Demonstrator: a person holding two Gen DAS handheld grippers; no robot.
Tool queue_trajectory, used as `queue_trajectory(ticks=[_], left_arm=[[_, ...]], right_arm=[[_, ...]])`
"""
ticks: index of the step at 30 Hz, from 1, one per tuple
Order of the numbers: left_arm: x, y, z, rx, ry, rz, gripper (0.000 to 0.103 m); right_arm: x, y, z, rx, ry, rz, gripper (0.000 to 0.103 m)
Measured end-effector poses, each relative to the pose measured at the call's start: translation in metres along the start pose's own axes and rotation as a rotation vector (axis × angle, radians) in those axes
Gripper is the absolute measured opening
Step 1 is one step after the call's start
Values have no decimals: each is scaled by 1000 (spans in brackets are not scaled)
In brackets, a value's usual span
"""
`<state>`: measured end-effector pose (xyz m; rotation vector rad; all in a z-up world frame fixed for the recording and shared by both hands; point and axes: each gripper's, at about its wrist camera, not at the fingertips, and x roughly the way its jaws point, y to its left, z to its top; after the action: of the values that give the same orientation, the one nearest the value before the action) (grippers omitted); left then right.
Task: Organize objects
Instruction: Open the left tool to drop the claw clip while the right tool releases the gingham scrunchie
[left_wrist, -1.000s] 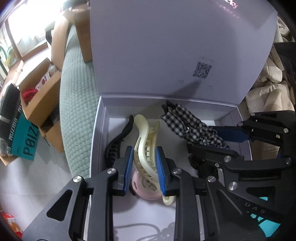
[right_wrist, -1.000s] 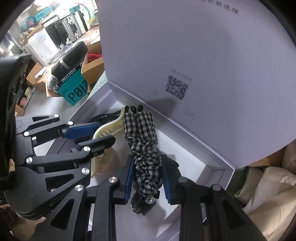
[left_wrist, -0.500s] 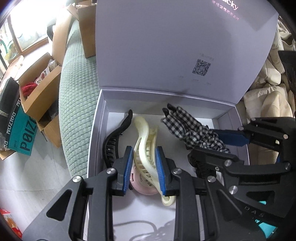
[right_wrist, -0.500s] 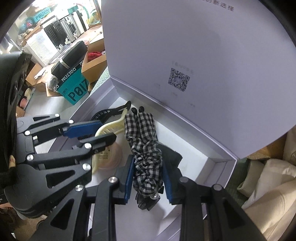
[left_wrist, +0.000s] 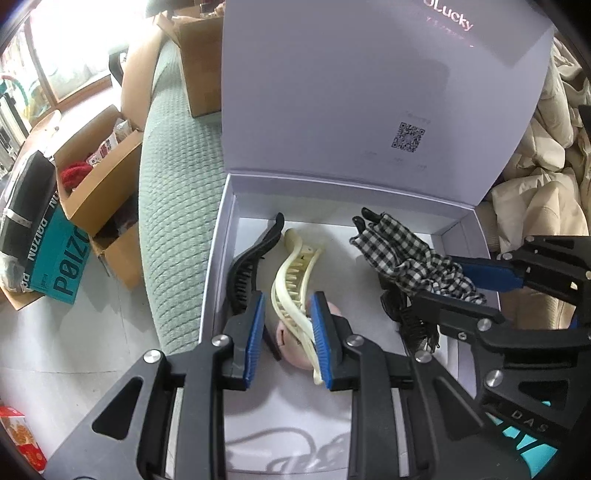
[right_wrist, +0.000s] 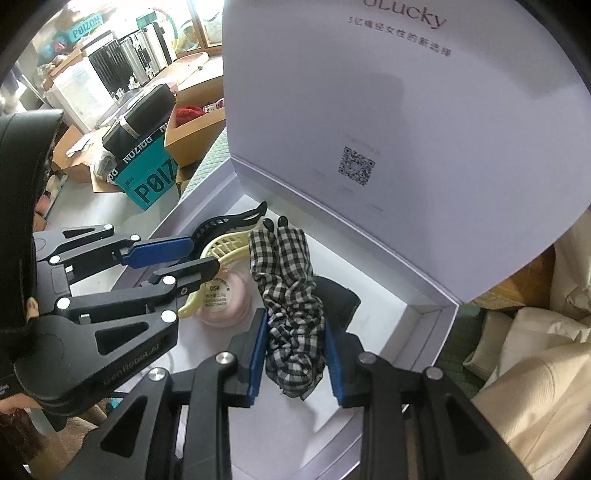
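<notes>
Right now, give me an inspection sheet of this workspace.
Surface: white box, lid open.
Job's things: cream hair claw, checked hair clip, black hair claw, pink compact, all in the box.
Clutter: nothing seen in the box.
Grippers: left gripper straddles the cream claw, gap showing; right gripper straddles the checked clip, grip uncertain.
Cables: nothing seen.
Surroundings: green cushion, teal carton, beige bedding.

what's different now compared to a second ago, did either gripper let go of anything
Both have opened. The left gripper has spread around the cream plastic claw clip; the right gripper has released the black-and-white checked fabric scrunchie. Both items lie in the white cardboard box. The black claw clip hasn't moved.
</notes>
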<state>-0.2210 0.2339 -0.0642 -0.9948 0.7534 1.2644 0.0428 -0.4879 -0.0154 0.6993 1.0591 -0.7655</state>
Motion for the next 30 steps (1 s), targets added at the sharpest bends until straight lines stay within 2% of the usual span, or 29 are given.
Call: queue_trajectory(ticks=[12, 16, 17, 18, 20, 23, 30], left_arm=[[-21, 13, -5, -47, -12, 10, 26], [-30, 13, -6, -51, -17, 13, 31], [-32, 13, -7, -49, -18, 16, 33], [-34, 13, -7, -48, -18, 19, 34], [-38, 13, -8, -46, -15, 41, 45], [-47, 15, -11, -43, -35, 53, 50], [-65, 13, -12, -32, -51, 53, 53]], right_arm=[[-17, 11, -1, -4, -23, -14, 30], [-21, 13, -2, -2, -28, -13, 32], [-22, 13, -3, -3, -31, -10, 34], [-22, 14, -3, -6, -30, -7, 40], [-24, 16, -3, -6, -30, -12, 46], [-29, 18, -5, -4, -35, -12, 46], [-49, 18, -8, 0, -61, -41, 46]])
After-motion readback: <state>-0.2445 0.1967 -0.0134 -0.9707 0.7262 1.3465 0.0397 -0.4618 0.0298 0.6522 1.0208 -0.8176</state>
